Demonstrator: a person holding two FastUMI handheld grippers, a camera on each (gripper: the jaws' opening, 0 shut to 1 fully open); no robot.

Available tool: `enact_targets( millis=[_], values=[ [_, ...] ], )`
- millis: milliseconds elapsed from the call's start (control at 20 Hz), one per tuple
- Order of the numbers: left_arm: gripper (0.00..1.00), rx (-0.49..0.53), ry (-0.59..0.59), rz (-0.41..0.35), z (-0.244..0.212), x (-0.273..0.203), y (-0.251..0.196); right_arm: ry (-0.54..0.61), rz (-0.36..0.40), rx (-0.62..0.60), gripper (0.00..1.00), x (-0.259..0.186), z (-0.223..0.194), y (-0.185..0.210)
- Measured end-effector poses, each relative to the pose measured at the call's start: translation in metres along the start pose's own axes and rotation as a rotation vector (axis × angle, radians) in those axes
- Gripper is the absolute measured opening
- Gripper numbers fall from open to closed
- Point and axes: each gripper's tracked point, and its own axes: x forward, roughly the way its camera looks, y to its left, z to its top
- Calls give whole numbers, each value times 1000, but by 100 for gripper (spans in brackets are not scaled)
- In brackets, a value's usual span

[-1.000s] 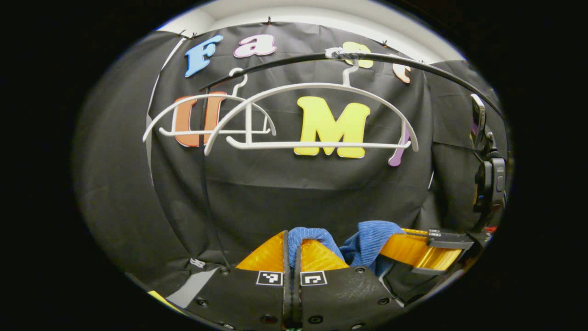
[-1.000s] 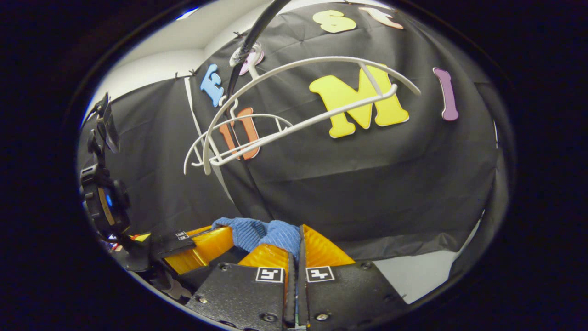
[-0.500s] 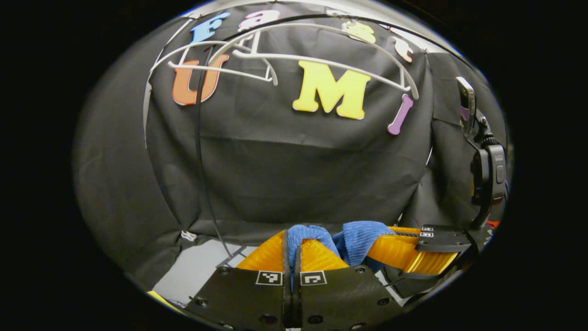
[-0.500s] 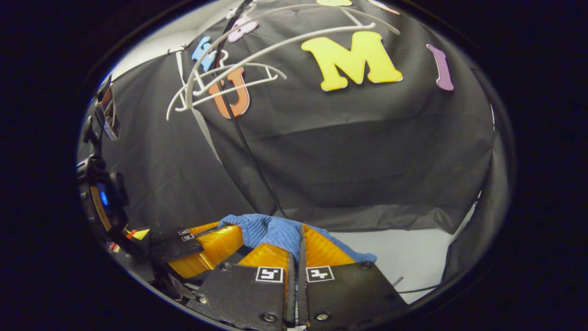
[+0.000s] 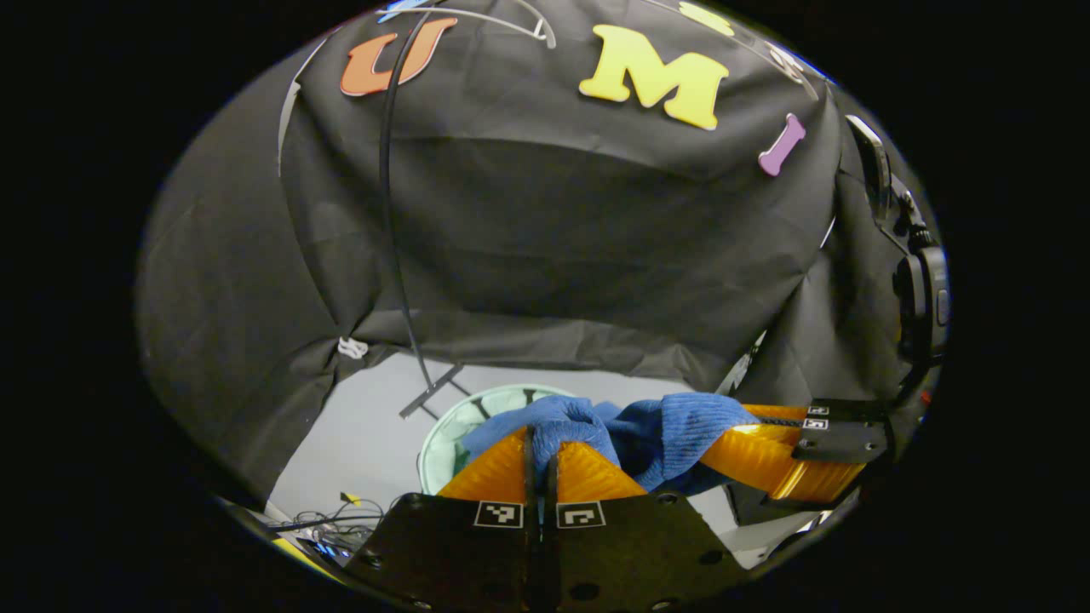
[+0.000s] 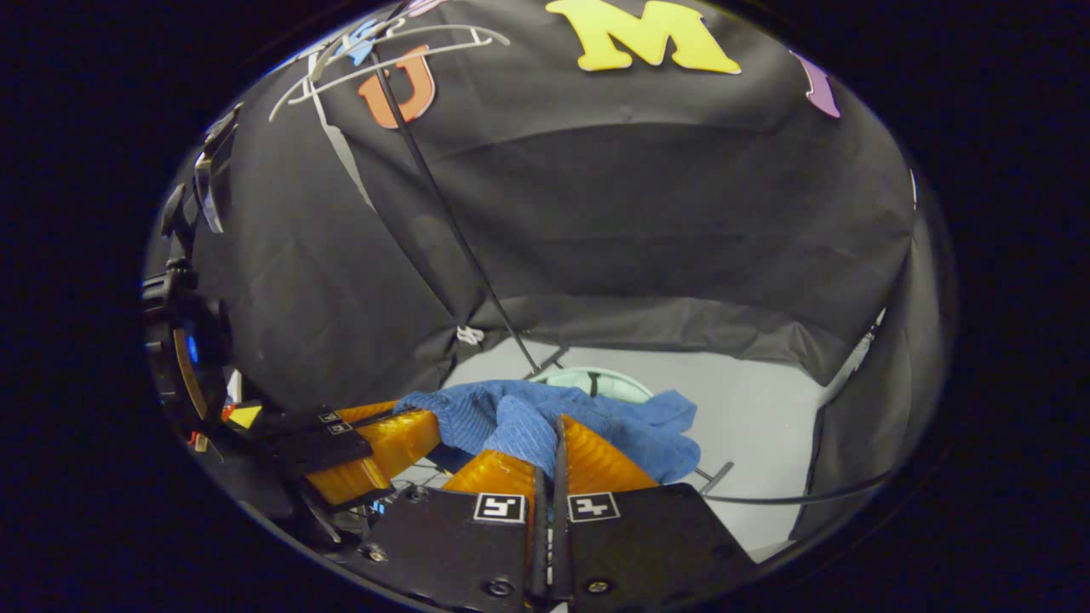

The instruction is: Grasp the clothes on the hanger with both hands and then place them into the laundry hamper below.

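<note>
In the left gripper view, the left claw (image 5: pixel 540 443) sits at the bottom edge with its two fingers pressed together on a fold of the blue cloth (image 5: pixel 588 426), which bunches over the fingertips. Just to the right, the right claw (image 5: pixel 724 438) reaches in from the side, its fingers buried in the same cloth, so the garment hangs bunched between the two claws. Behind and below the cloth lies the pale green hamper (image 5: pixel 447 426), its round rim partly hidden by the garment, standing on the grey floor (image 5: pixel 358 426). A black rack pole (image 5: pixel 392 213) rises from a foot beside the hamper. At the very top, part of a white hanger (image 5: pixel 511 13) shows, bare.

In the right gripper view, the right claw (image 6: pixel 553 434) is likewise closed on the cloth (image 6: pixel 528 417), which spreads to the right over the hamper (image 6: pixel 605 381) rim. The left claw (image 6: pixel 409 430) comes in from the left, gripping the cloth's other end. The pole (image 6: pixel 443 213) slants up to the bare hangers (image 6: pixel 383 55) near the top.
</note>
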Motion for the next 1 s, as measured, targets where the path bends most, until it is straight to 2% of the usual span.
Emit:
enact_targets(
  millis=[150, 450, 600, 650, 700, 750, 800, 850, 1000],
  values=[
    [0, -26, 93, 9, -34, 7, 9, 77, -9, 27, 5, 7, -22, -2],
    [0, -23, 286, 58, -91, 6, 15, 246, -78, 75, 5, 8, -63, -8],
    [1, -13, 335, 57, -103, 5, 12, 250, -120, 70, 6, 7, -57, -12],
    [7, -2, 334, 57, -98, 5, 12, 245, -133, 63, 6, 6, -56, -12],
    [8, 4, 330, 50, -98, 5, 12, 240, -140, 61, 7, 8, -57, -13],
    [5, 12, 325, 51, -97, 8, 14, 246, -151, 65, 8, 4, -55, -15],
    [27, 16, 315, 42, -95, 7, 12, 236, -153, 74, 12, 6, -56, -17],
    [45, 17, 308, 28, -91, 7, 8, 225, -152, 83, 15, 3, -53, -17],
    [99, 30, 299, 55, -88, 3, 16, 197, -167, 92, 66, 10, -48, -28]
  ],
)
